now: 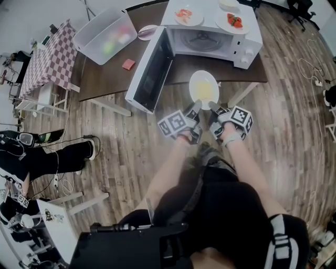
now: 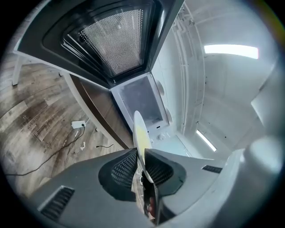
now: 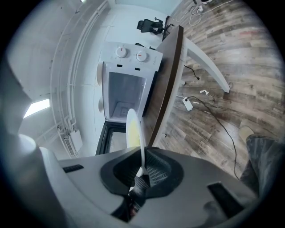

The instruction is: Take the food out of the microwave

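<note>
Head view: your left tongs [image 1: 196, 107] and right tongs [image 1: 212, 109] both grip the near rim of the plate [image 1: 203, 84] of yellow food, which is outside the open microwave [image 1: 220, 39], at the edge of the surface [image 1: 105, 79].
Left gripper view: the jaws are clenched on the plate's rim.
Right gripper view: the jaws are likewise clenched on the rim.

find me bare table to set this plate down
Bare tabletop lies in front of the microwave, right of its open door, and left of the door, nearer than the bin and red block. The microwave's top is crowded with plates.
</note>
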The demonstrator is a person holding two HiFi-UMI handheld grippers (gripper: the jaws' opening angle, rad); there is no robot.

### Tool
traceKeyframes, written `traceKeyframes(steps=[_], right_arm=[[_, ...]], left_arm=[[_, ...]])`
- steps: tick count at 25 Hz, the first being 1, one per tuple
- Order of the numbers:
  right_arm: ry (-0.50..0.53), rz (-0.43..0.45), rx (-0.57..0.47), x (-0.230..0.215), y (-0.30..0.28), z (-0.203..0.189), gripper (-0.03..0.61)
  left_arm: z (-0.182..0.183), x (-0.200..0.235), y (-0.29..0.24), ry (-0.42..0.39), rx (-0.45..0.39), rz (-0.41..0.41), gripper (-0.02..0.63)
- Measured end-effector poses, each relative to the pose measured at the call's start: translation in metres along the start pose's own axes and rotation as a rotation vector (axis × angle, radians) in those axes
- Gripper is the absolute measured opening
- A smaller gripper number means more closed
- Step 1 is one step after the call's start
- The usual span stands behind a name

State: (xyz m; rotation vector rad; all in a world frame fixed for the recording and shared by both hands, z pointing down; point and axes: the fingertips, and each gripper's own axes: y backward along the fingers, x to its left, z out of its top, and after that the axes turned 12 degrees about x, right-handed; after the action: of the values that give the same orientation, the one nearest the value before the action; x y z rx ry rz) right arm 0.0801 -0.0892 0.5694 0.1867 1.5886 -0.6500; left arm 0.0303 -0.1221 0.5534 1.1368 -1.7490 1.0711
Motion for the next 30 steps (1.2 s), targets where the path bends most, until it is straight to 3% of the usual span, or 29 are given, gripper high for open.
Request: traceKeyframes(steps=[13, 30], right_arm=[[-0.018, -0.005, -0.003, -0.011, 0.018, -0.045, 0.020], [-0.036, 0.010, -0.043, -0.018, 0.041, -0.051, 0.020]], left_arm=[[-0.034, 0.001, 0.035, 0.020, 0.011, -0.010, 0.052], [-0.054, -0.009, 0.033, 0.020, 0.037, -0.035, 0.051]])
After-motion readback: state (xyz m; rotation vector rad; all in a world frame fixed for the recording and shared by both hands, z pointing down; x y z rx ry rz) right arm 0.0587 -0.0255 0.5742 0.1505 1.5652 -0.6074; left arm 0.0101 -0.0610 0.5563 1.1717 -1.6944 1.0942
